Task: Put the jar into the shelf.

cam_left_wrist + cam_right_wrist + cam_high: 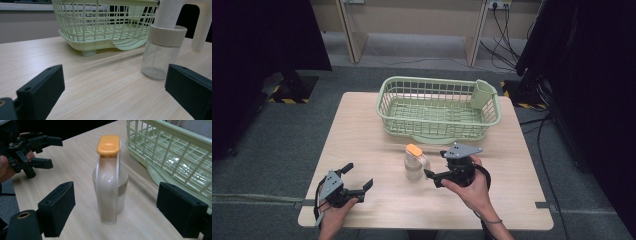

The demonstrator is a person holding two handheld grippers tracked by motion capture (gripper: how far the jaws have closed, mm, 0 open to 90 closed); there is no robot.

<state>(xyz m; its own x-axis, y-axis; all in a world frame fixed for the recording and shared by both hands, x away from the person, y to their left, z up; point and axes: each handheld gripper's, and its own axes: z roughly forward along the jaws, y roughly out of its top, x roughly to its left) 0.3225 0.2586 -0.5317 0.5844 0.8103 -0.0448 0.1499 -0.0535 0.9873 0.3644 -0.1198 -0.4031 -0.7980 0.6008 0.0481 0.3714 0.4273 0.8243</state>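
Observation:
A clear bottle (414,162) with an orange lid and a white handle stands upright at the middle of the wooden table. My right gripper (435,166) is just to its right, open, its jaws pointing at the bottle. In the right gripper view the bottle (110,182) stands between and just beyond the two open jaws, touching neither. My left gripper (358,176) is open near the front left corner of the table with nothing in it. From the left gripper view the bottle (161,55) is ahead to the right, well beyond the jaws.
A pale green wire basket (437,107) stands at the back of the table (362,130), with a small cup holder (482,94) in its right corner. It sits close behind the bottle. Dark curtains and cables flank the table.

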